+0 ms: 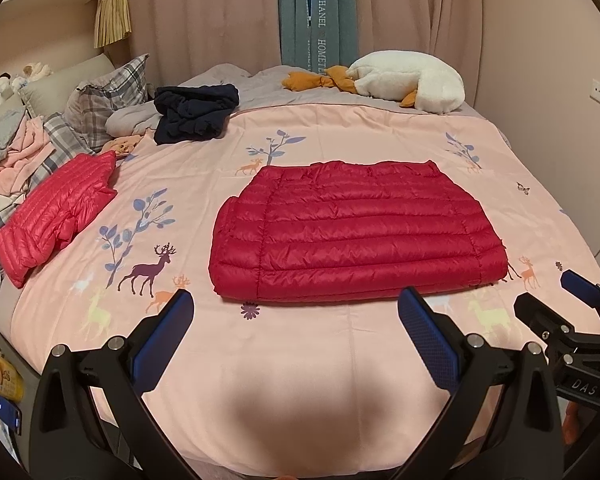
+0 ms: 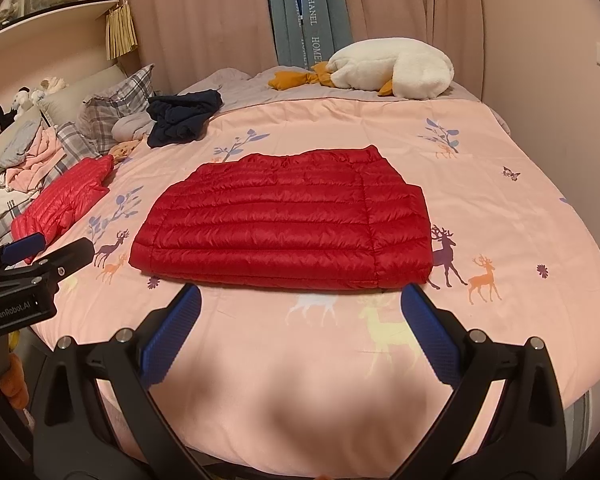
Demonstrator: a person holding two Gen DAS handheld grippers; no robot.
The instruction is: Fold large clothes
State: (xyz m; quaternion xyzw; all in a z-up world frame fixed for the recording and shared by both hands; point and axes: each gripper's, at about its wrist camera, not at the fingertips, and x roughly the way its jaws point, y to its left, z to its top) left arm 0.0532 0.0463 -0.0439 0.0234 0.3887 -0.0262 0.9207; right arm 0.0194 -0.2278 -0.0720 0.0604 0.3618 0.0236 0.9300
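a red quilted down jacket (image 1: 356,232), already folded into a rectangle, is lying flat mid-bed on the pink deer-print duvet (image 1: 300,360). the left gripper (image 1: 294,304) and right gripper (image 2: 300,298) are hovering just short of its near edge, both spread wide and empty. judged light, puffy and slippery, it is best pinched at the near corners. a second pink-red quilted jacket (image 1: 56,216), a crumpled navy garment (image 1: 194,114) and a white plush goose (image 1: 404,80) are lying well apart, obstructing nothing.
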